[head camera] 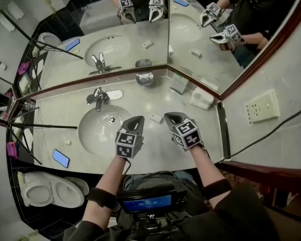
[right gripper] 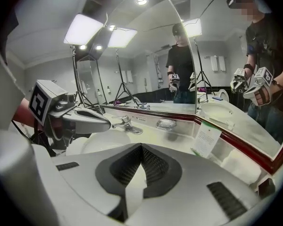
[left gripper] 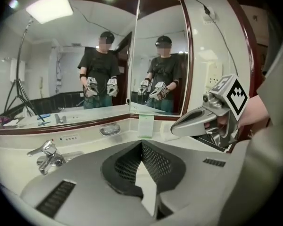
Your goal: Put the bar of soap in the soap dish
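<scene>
Both forearms reach fwd over the worktop (head camera: pixel 60 109), side by side, grippers tilted down. Left gripper (head camera: pixel 136 120) & right gripper (head camera: pixel 169 117): fingers shut tip to tip, nothing held. Bar of soap (head camera: pixel 155 117) lies flat on the worktop btwn the two tips, well short of the soap dish (head camera: pixel 144 78) by the mirror. Long axis approx crosswise, too small to be sure.

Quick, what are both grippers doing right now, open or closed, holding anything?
Left gripper: jaws closed, holding nothing.
Right gripper: jaws closed, holding nothing.
</scene>
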A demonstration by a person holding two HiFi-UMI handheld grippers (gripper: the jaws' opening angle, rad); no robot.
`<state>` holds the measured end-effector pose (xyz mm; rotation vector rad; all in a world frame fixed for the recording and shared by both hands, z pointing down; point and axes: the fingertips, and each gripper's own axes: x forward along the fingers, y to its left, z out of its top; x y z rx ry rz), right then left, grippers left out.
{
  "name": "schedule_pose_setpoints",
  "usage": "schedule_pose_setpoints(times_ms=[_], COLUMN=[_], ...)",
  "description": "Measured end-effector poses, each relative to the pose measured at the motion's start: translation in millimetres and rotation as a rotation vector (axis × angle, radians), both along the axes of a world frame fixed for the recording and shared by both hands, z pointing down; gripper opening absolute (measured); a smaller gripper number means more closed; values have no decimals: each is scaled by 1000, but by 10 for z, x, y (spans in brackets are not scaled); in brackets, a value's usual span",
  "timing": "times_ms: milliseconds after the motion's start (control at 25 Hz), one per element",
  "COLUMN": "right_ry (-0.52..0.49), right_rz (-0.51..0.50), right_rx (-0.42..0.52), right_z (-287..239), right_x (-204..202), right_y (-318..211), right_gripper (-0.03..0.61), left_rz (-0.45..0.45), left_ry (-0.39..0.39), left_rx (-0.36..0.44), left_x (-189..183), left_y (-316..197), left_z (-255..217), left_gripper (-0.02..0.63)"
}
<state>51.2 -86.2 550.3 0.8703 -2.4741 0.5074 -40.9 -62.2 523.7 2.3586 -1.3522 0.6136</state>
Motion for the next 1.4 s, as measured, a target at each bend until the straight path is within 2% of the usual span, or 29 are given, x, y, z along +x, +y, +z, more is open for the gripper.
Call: schedule_pose_setpoints(times_ms=[280,760,920,1080,1120,1400], right_ry=[4,47,102,241,272,468], right_rz=[-45,-53,-74,-127,-146,-291], right_rx=[26,16,24,47,46,17], right_z=[-44,104,92,279,355,839], right_x=[-161,-153,-212,-247,-261,-405], right_y=[161,346,375,342,327,169], right_gripper=[20,20,20,23,32,222], left_rz=[-60,-57,-46,-40,-40,-45], left_ry=[84,58,56,53,52,47], left_rx=[37,49,41,35,33,23], left_x=[-275,-271,-241,-216,-215,-252], left_y=[206,350,362,340,328,269], left_z=[-227,-146,-125,-57,-36,117], left_gripper=[2,2,2,2,2,2])
